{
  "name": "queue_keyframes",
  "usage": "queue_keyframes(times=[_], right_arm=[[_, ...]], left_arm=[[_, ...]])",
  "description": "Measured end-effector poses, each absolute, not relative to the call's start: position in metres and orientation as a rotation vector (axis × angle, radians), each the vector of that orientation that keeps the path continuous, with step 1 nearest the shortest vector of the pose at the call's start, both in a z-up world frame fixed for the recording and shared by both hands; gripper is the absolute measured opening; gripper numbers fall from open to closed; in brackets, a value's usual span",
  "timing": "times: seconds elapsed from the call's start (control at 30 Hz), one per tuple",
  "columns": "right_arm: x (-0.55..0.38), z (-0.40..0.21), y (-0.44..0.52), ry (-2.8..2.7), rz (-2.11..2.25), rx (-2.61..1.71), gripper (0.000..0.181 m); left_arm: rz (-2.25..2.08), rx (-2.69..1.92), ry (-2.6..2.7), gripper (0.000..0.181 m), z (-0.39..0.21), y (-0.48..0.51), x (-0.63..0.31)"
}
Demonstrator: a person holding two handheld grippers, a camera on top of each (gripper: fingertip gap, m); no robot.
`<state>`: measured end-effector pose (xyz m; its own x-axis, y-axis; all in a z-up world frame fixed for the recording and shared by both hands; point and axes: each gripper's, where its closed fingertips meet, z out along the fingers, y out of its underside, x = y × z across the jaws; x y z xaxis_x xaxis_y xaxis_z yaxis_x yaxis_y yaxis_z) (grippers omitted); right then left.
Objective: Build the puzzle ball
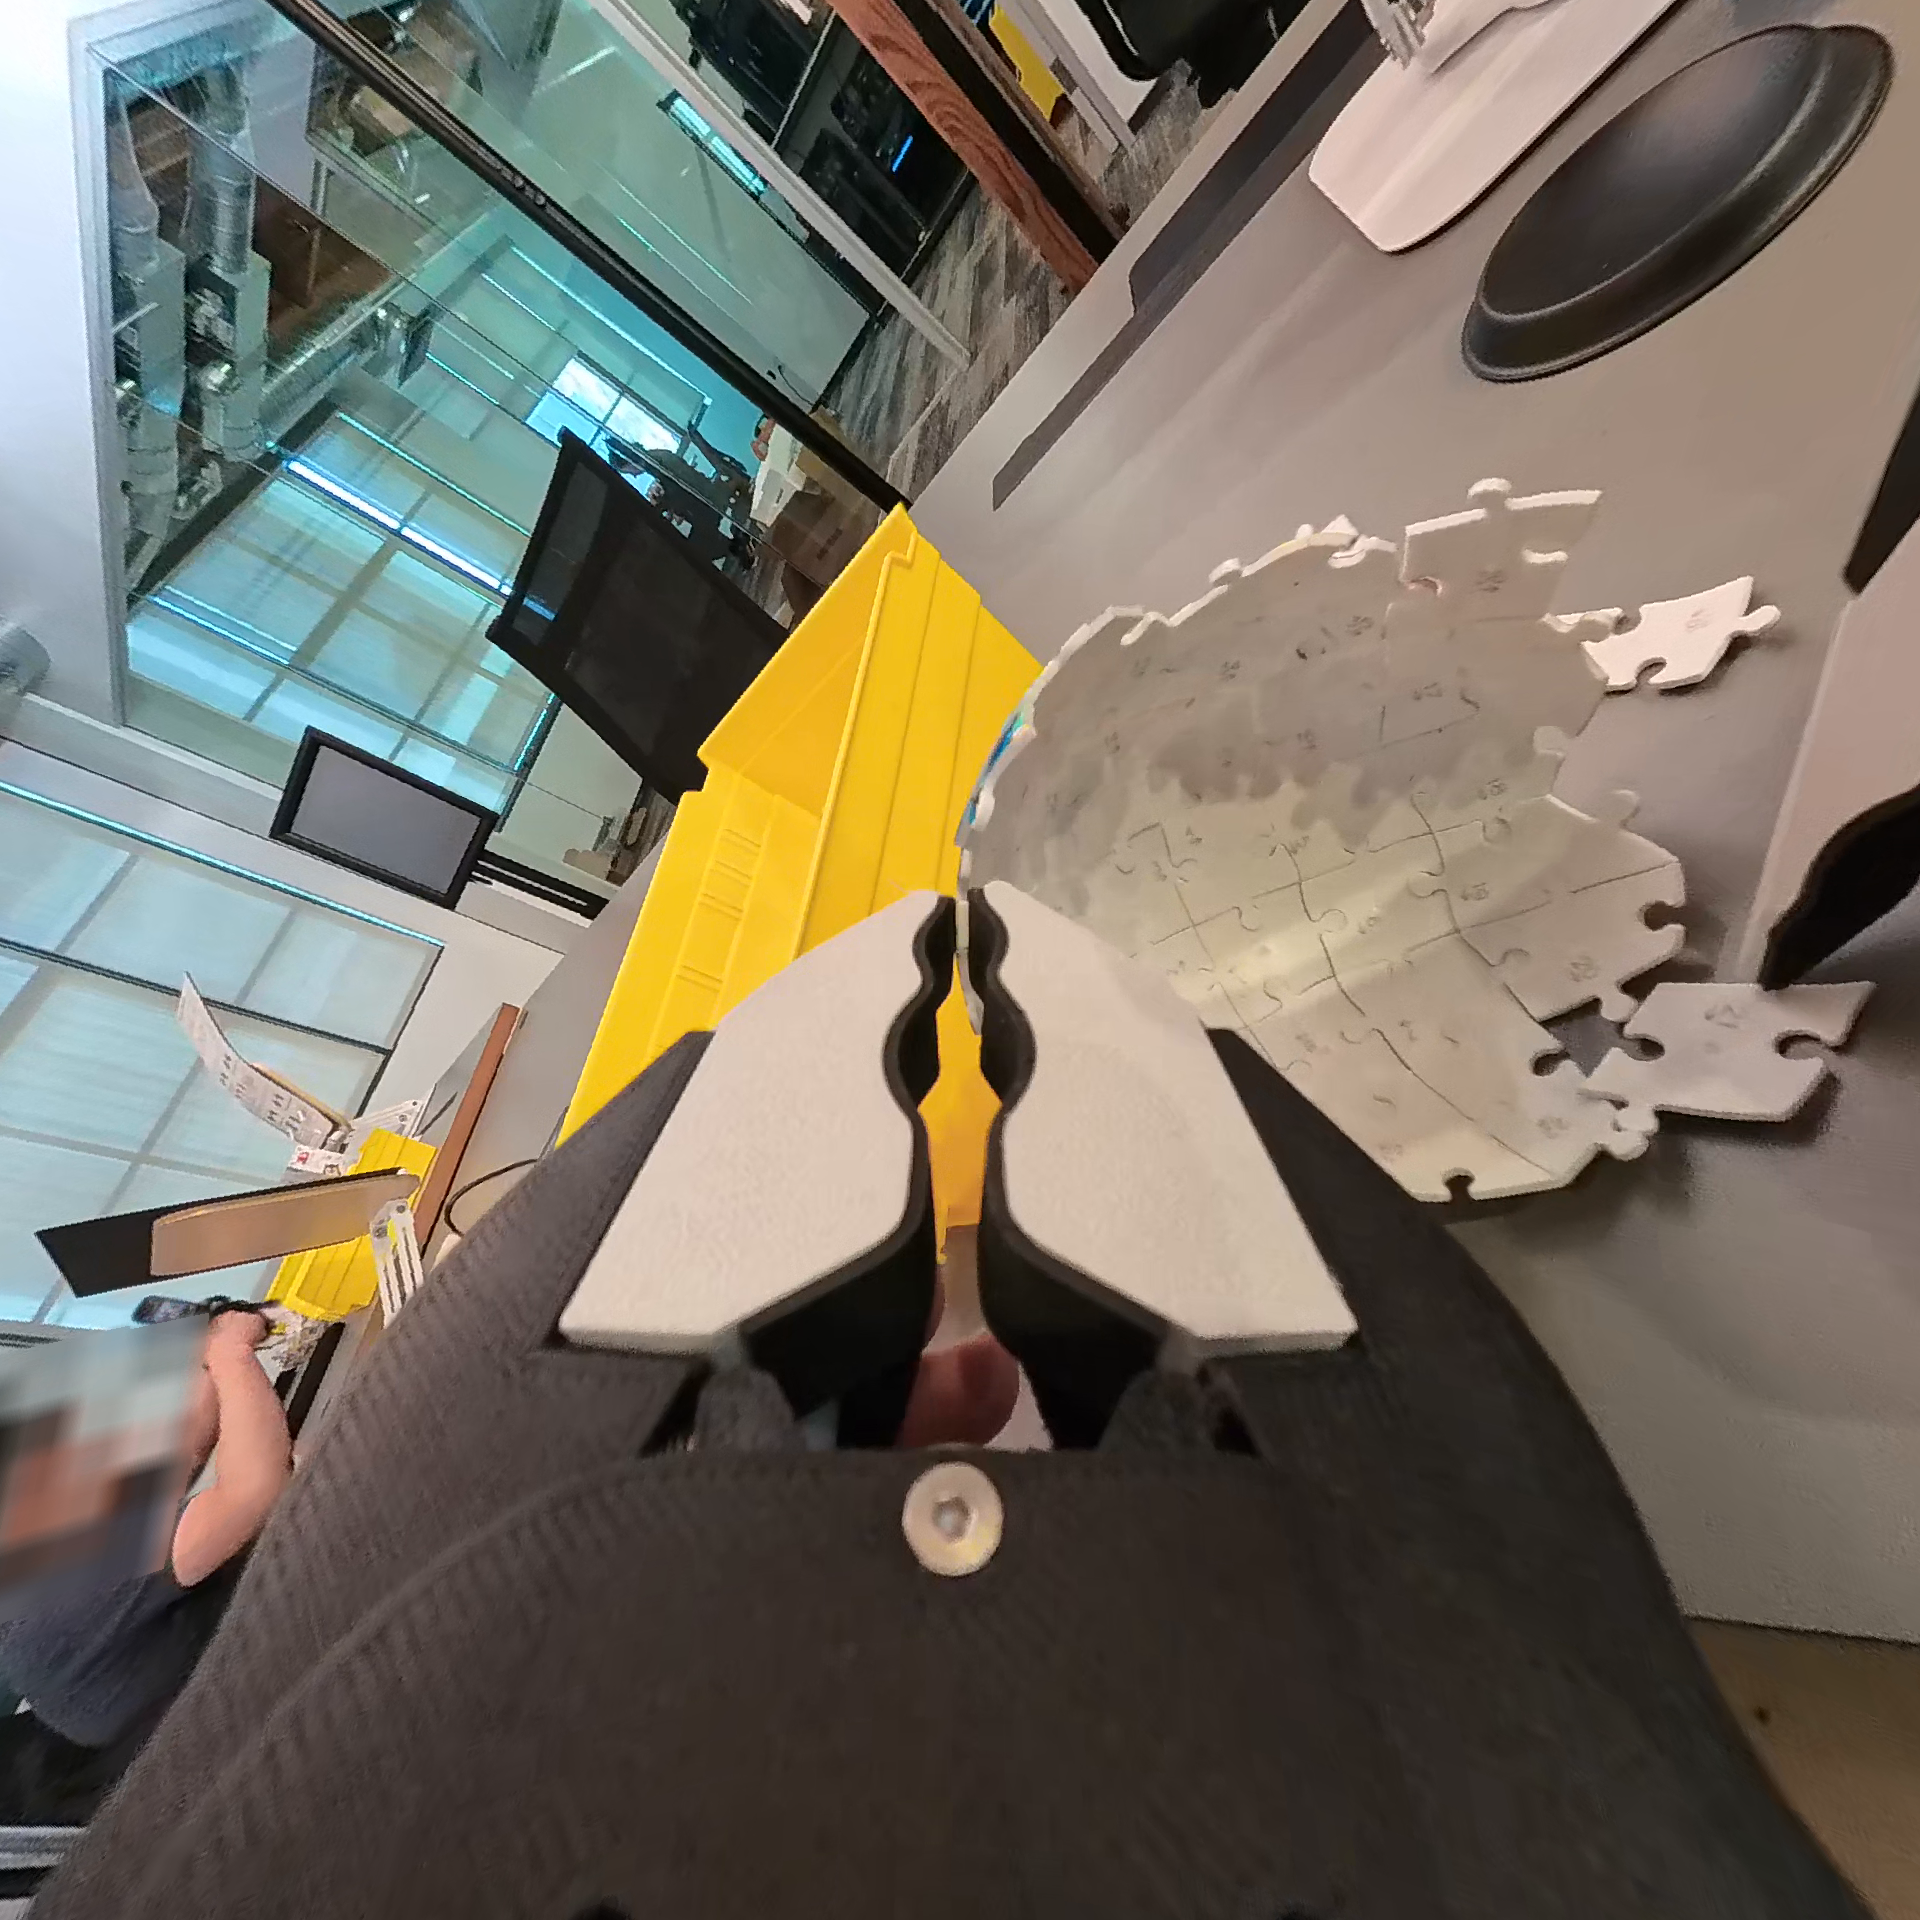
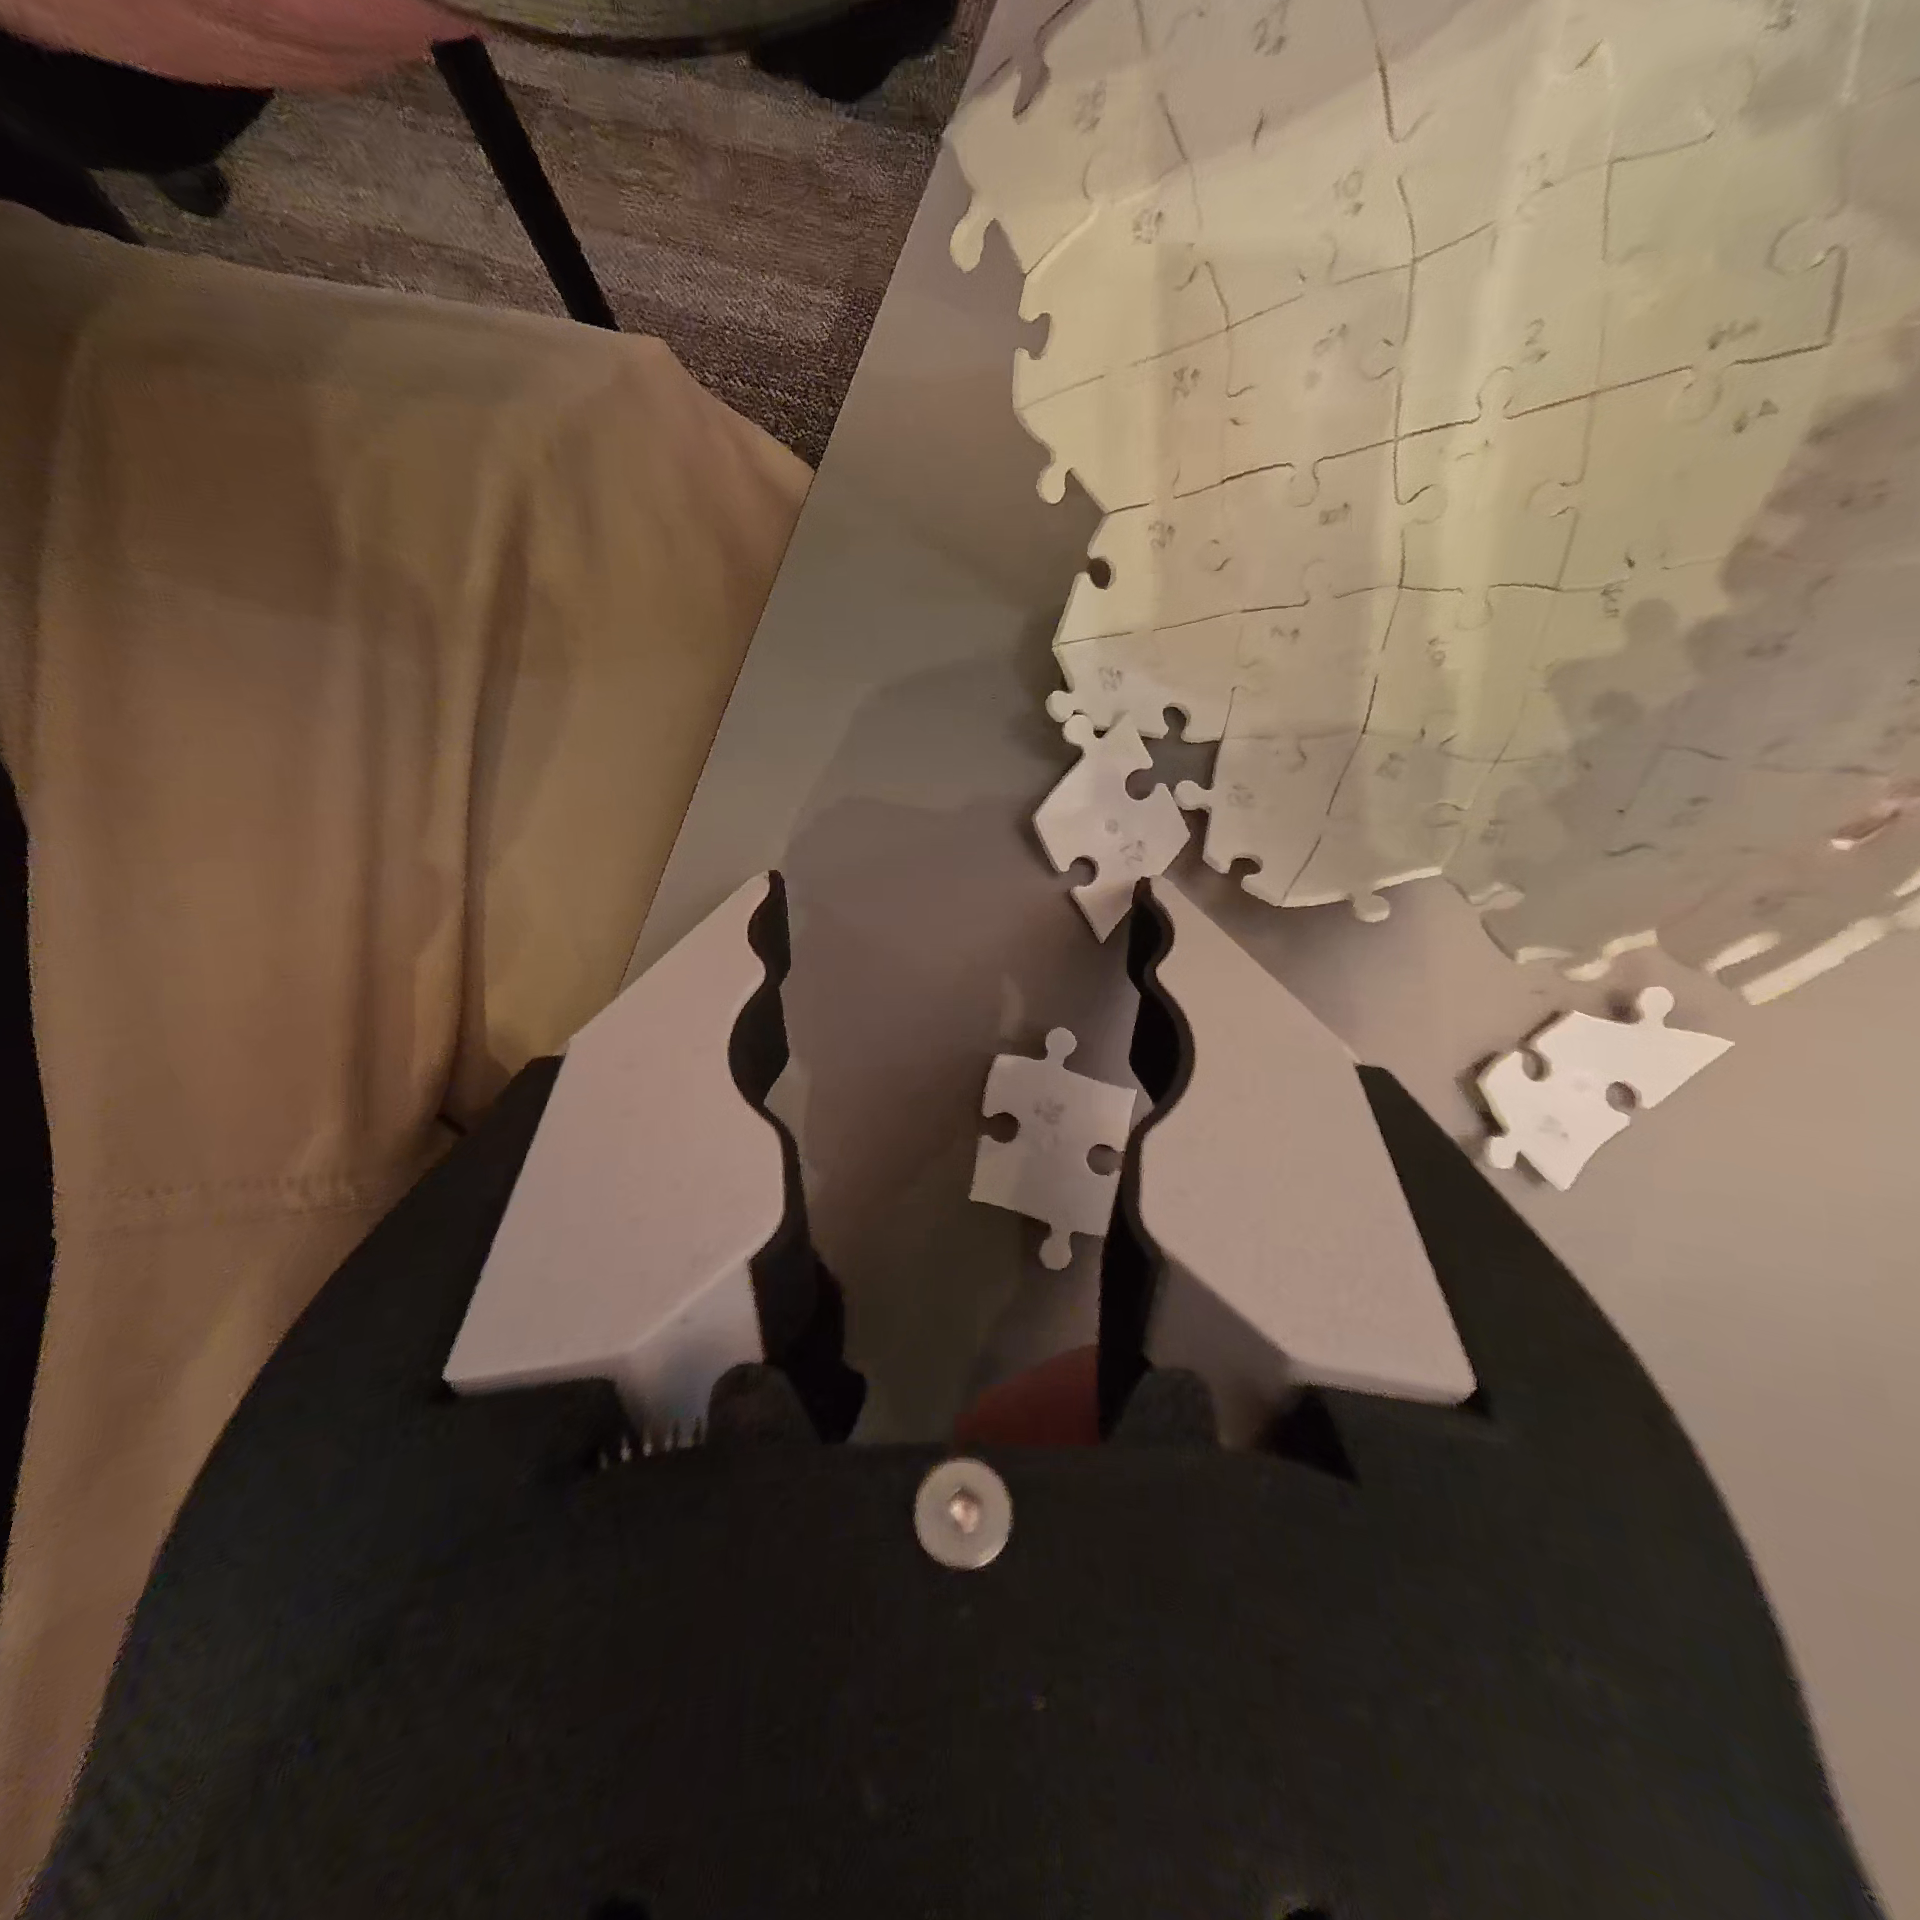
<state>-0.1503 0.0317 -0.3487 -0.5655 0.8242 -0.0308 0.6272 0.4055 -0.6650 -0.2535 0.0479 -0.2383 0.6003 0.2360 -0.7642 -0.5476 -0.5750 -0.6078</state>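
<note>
The half-built puzzle ball (image 1: 1299, 862) is a white curved shell of joined pieces, open side toward me, resting on the grey table (image 1: 1558, 1351). My left gripper (image 1: 966, 920) is shut on the shell's near rim. In the right wrist view the shell (image 2: 1455, 416) fills the upper right. My right gripper (image 2: 958, 891) is open, and its right fingertip touches a loose white piece (image 2: 1112, 821) lying against a notch in the shell's lower rim. That piece (image 1: 1725, 1049) and the right gripper's dark finger (image 1: 1829, 914) also show in the left wrist view.
A loose piece (image 2: 1049, 1138) lies on the table between my right fingers, another (image 2: 1579, 1091) to the right, and one (image 1: 1683, 644) beyond the shell. A yellow bin (image 1: 862, 779), a black disc (image 1: 1683, 197) and a white pad (image 1: 1455, 135) stand farther off. A tan trouser leg (image 2: 312, 675) is at the table's edge. About 15 cm separates my left fingertips from my right.
</note>
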Motion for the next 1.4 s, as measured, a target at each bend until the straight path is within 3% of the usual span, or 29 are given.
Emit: queue_keyframes(times=[0.4, 0.97, 1.4], right_arm=[[-0.149, -0.347, 0.023, -2.233, 0.927, -1.489, 0.068], [-0.143, -0.347, 0.016, -2.249, 0.907, -1.464, 0.064], [-0.151, -0.340, 0.021, -1.892, 1.058, -1.823, 0.065]], left_arm=[[1.088, -1.901, 0.237, 0.002, -0.239, 0.038, -0.247], [1.105, -1.892, 0.240, 0.002, -0.242, 0.036, -0.249], [1.122, -1.877, 0.251, 0.002, -0.243, 0.027, -0.243]])
